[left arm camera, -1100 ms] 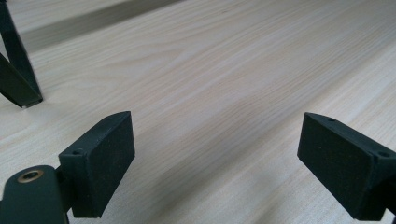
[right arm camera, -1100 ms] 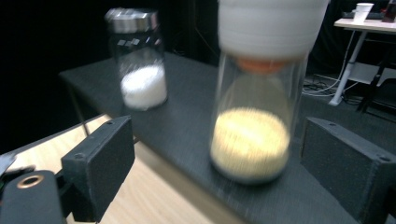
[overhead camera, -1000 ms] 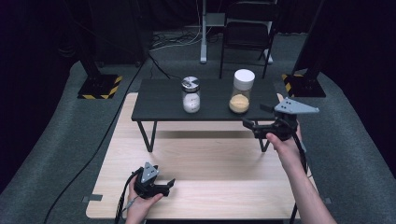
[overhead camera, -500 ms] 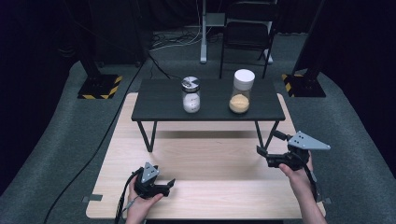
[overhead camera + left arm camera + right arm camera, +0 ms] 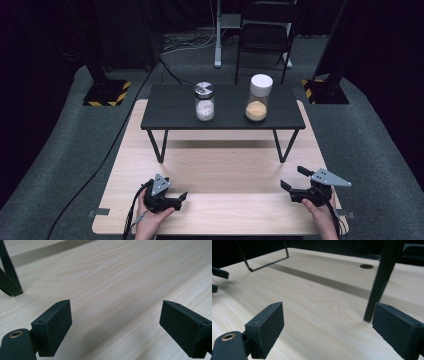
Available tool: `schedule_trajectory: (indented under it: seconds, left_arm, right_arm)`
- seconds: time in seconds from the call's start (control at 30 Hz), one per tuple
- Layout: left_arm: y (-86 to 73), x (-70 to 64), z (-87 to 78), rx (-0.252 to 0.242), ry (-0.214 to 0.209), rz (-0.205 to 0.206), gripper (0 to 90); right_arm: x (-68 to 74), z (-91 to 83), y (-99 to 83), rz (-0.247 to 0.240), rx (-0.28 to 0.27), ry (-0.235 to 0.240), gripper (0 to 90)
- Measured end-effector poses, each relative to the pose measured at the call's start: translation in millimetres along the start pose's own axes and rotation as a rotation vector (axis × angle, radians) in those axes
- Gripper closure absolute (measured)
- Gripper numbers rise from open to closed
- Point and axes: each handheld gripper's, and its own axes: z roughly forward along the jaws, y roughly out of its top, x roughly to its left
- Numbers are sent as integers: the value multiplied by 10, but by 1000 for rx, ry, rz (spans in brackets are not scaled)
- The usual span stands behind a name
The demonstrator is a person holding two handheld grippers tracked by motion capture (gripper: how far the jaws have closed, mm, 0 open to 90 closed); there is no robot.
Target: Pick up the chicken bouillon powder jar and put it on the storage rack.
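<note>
Two jars stand on a low black table (image 5: 170,112): a metal-lidded jar (image 5: 204,102) with white contents, and to its right a white-lidded jar (image 5: 259,99) with tan contents. My left gripper (image 5: 179,199) rests low at the front left of the wooden tabletop (image 5: 225,170), jaws open and pointing right. My right gripper (image 5: 293,179) hovers at the front right, open and pointing left. Both are far from the jars. Nothing lies between the pads of the left gripper (image 5: 115,327) or the right gripper (image 5: 327,327), just bare wood beneath.
The black table's thin legs stand on the wood: one leg (image 5: 7,277) ahead-left of the left gripper, another leg (image 5: 382,277) close ahead-right of the right gripper. A cable hole (image 5: 366,266) sits in the tabletop. A chair (image 5: 265,30) and stands are on the floor behind.
My right gripper has come back from beside the black table's right end to the front right of the wooden tabletop, staying open. The left gripper has not moved.
</note>
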Motion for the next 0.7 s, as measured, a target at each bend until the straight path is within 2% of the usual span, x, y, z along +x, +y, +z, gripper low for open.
schedule_trajectory:
  seconds: [0.13,0.17,0.3,0.47,0.7]
  left_arm:
    - [2,-4,0,1,2,2,105]
    - [2,-5,1,1,3,2,105]
    - [6,-8,2,3,4,4,105]
    - [7,-11,2,4,4,7,105]
    - [12,-12,5,6,3,8,105]
  right_arm:
    - [12,-11,-93,7,1,-27,94]
    - [1,-16,-149,26,3,-25,94]
    - [0,-12,-196,27,27,-23,95]
    - [7,17,-201,13,51,-43,95]
    - [-9,31,-216,25,64,-53,95]
